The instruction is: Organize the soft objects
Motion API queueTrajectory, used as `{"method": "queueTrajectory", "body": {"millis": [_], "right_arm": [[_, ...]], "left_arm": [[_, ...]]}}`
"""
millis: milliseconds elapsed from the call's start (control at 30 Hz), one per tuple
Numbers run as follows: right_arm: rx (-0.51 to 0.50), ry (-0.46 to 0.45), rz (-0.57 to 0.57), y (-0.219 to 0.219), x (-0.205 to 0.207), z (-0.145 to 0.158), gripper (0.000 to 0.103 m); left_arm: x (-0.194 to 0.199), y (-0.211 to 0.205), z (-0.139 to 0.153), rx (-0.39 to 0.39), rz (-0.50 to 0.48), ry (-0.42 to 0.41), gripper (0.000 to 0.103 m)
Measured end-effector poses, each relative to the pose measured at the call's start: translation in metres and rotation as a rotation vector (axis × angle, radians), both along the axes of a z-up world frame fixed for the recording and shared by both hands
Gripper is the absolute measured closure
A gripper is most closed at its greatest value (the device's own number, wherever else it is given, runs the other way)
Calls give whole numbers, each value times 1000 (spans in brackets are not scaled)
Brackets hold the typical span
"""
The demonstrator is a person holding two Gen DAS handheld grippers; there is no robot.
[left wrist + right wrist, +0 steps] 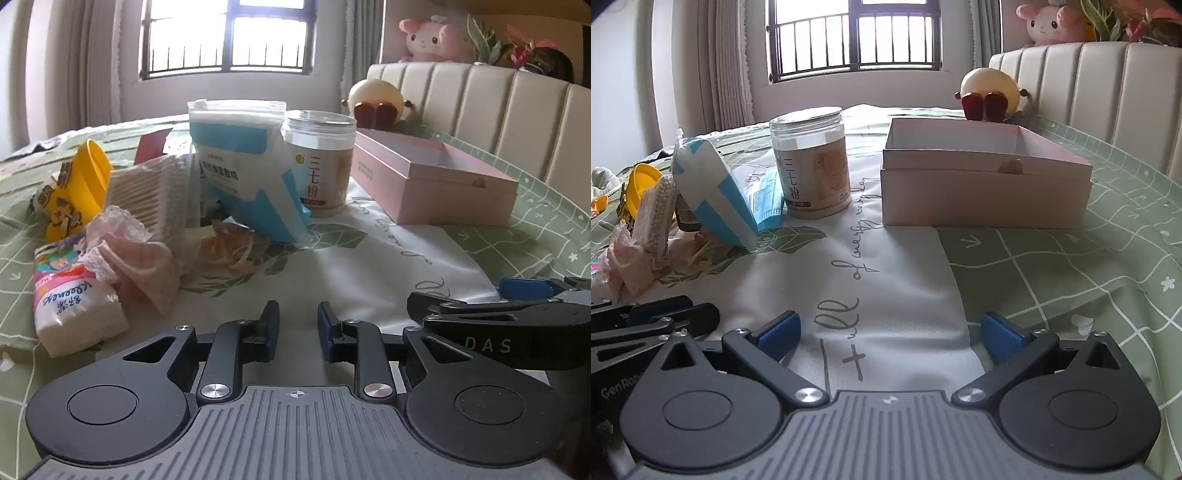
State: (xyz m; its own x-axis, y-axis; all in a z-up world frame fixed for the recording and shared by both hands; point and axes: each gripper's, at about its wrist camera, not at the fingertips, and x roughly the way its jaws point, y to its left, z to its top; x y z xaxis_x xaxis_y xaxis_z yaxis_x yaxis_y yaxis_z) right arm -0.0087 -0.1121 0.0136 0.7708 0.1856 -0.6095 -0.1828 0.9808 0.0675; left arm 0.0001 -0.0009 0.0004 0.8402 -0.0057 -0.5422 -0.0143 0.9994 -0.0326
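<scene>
Jar [320, 162] label: "三七粉"

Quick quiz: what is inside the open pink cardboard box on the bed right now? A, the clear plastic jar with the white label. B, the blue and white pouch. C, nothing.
C: the right wrist view looks into the open pink cardboard box and shows only bare inner walls, with the clear plastic jar and blue and white pouch standing outside it.
</scene>
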Motion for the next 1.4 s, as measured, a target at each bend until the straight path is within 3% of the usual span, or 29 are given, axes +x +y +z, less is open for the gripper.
{"method": "queueTrajectory", "body": {"millis": [33,1400], "right_arm": [[-7,-3,1,1,0,1,0],[-12,-12,2,1,-2,1,0]], "left_arm": [[0,3,0,-38,2,2,76],[-5,5,1,-36,1,-3,76]]}}
